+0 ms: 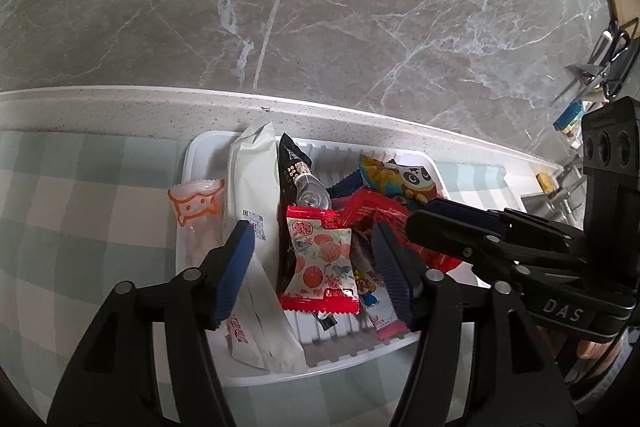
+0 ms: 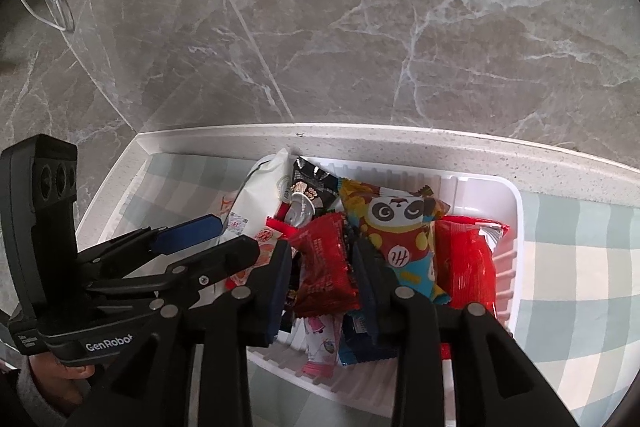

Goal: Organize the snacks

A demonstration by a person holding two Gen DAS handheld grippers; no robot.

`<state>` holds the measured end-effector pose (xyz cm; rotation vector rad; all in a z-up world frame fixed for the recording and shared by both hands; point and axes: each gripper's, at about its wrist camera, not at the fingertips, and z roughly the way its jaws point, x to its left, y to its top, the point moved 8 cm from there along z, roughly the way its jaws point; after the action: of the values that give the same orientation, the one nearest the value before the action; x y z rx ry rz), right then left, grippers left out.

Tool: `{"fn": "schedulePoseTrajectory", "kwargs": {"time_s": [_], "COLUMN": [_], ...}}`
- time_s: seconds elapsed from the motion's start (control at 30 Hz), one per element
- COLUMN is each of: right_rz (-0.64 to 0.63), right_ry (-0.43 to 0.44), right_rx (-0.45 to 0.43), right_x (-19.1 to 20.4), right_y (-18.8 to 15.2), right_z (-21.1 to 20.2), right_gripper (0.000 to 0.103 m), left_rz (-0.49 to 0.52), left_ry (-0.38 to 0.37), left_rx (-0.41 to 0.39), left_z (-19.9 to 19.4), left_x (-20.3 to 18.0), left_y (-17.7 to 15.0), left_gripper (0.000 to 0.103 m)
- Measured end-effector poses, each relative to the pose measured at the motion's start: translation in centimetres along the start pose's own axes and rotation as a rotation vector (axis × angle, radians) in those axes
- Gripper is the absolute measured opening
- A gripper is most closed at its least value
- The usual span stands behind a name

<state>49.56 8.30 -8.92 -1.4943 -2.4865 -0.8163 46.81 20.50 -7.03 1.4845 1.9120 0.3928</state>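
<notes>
Scissors [image 1: 600,67] appear only in left wrist view.

Snacks [image 1: 320,259] in tray [image 1: 208,143] (on cloth [image 1: 80,195])

A grey marble-patterned tiled wall [image 1: 320,7] with pale grout lines rises behind a speckled white countertop ledge [image 1: 120,111]. A green-and-white checked cloth [image 1: 80,207] covers the work surface. A white cable [image 2: 36,13] hangs at the wall, upper left in the right wrist view.
</notes>
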Motion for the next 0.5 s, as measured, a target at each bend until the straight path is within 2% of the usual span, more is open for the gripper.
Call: {"fn": "schedulePoseTrajectory", "kwargs": {"time_s": [0.2,0.27,0.37,0.5], "right_rz": [0.001,0.006,0.026,0.050], "right_ry": [0.009,0.004,0.002,-0.012], "right_rx": [-0.021,-0.031,-0.046,-0.079], "right_x": [0.5,0.4,0.0,-0.7], "right_y": [-0.3,-0.6,-1.3,-2.3], "right_z": [-1.5,-2.2,-3.4,-5.6], "right_gripper": [0.042,0.045,0.054,0.069], "left_rz": [0.004,0.005,-0.001,0.011], "left_ry": [-0.014,-0.018,-0.024,-0.018], "left_rx": [-0.005,-0.006,-0.008,-0.011], "left_z": [-0.9,-1.2,-2.0,-3.0], "left_x": [-0.4,-0.6,-0.8,-1.4], "left_y": [-0.1,-0.3,-0.6,-1.3], "left_gripper": [0.071,0.081,0.095,0.098]}}
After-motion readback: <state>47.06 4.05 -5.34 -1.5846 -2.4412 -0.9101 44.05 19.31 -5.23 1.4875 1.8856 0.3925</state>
